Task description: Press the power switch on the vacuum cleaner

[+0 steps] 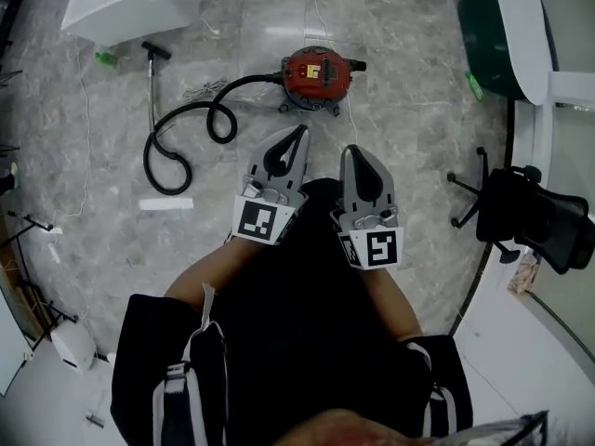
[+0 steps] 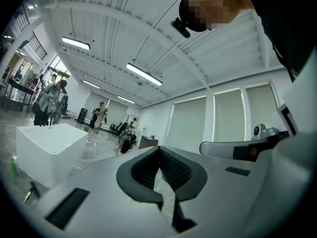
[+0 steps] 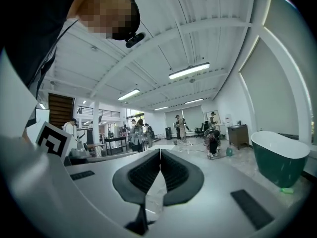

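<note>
A red canister vacuum cleaner (image 1: 316,77) stands on the marble floor ahead of me in the head view, its black hose (image 1: 186,137) looping off to the left with a wand (image 1: 152,82). My left gripper (image 1: 299,135) and right gripper (image 1: 351,152) are held side by side at waist height, short of the vacuum and apart from it. Both are shut with nothing between the pads. In the left gripper view the left gripper (image 2: 159,148) points up across the room. The right gripper (image 3: 160,152) does the same in its own view. Neither gripper view shows the vacuum.
A white tub (image 1: 125,3) sits at the far left, a dark green tub (image 1: 502,31) at the far right, and a black office chair (image 1: 530,216) stands to my right. A thin white cord (image 1: 85,137) trails along the floor at left. Several people stand far across the room.
</note>
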Demonstrator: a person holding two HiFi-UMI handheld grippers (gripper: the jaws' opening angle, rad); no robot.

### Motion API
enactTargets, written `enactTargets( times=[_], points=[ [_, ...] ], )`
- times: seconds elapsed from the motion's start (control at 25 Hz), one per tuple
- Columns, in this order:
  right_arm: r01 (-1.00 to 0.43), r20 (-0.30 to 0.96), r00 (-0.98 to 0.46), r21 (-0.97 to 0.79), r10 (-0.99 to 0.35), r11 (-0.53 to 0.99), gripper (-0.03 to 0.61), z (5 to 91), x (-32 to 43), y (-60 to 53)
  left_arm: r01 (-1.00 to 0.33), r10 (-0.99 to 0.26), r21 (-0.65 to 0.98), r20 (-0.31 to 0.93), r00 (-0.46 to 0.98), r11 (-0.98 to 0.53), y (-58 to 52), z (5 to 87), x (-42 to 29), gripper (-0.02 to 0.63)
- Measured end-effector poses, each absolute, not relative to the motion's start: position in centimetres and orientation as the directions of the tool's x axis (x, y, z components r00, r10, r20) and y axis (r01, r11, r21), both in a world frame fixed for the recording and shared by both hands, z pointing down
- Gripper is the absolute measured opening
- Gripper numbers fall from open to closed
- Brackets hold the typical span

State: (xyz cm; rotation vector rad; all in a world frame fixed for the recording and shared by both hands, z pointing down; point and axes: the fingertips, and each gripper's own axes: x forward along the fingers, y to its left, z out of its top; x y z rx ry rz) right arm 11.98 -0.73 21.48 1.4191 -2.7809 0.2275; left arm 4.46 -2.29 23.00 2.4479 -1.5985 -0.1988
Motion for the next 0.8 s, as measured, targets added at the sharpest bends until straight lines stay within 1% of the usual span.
enactTargets(
  times=[0.16,0.28,0.48,0.8],
  points=[
    [-0.771,0.058,-0.635,-0.108,-0.77,0.628,0.019,21.3,11.7,-1.6,-0.903,-0.924,0.234,0.042,0.381,-0.361,-2.9,24.2,4.8,0.02],
    [-0.765,0.087,-0.643,-0.136,-0.761,0.63,0.02,22.5,12.5,-3.6,-0.917,-0.937,0.245,0.071,0.341,-0.315,-3.3,24.4,4.9,0.02],
    [-0.743,0.193,-0.667,-0.089,-0.72,0.664,0.02,25.9,12.7,-7.0,-0.925,-0.943,0.233,0.074,0.325,-0.3,-4.1,25.2,5.3,0.02],
    [-0.654,0.372,-0.711,-0.036,-0.597,0.756,0.02,33.6,9.6,-12.1,-0.944,-0.965,0.244,0.083,0.247,-0.22,-5.7,26.7,3.0,0.02]
  ],
)
